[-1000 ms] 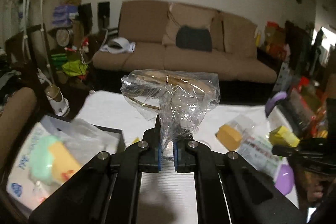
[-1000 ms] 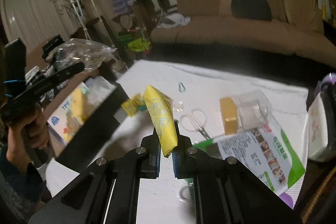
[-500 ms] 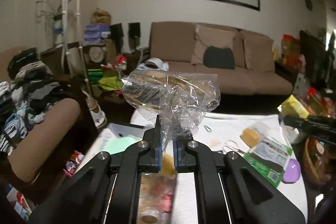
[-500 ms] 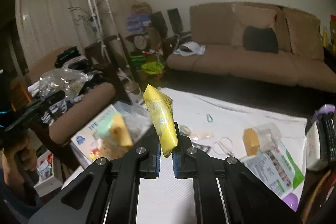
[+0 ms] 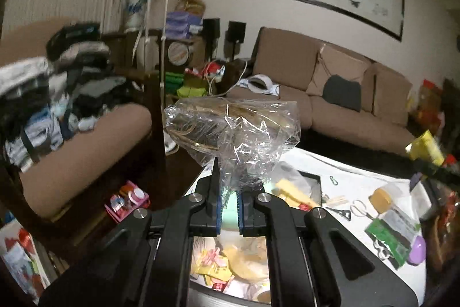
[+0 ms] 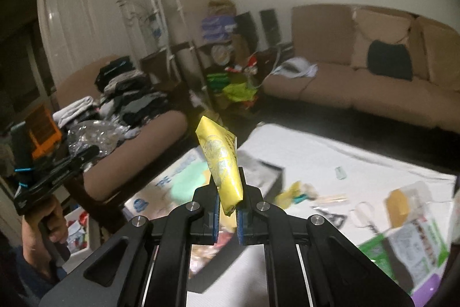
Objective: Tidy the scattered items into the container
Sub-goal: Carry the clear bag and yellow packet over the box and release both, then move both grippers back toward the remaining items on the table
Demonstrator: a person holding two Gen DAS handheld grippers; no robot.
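Carrying two loads, we grip a crinkled clear bag [image 5: 233, 131] in the left gripper [image 5: 229, 206] and a yellow packet [image 6: 222, 163] in the right gripper [image 6: 228, 217], both sets of fingers clenched on them. Below sits the box [image 5: 313, 180], already holding snacks, at the left end of the white worktop [image 6: 316, 151]. Next we likely lower and release over it. Scissors [image 5: 359, 206] lie farther right; a brown sofa [image 5: 330, 94] stands beyond.

Two wrist fisheyes, angled down, both toward sofa [image 5: 330, 94] and table [image 6: 302, 151].
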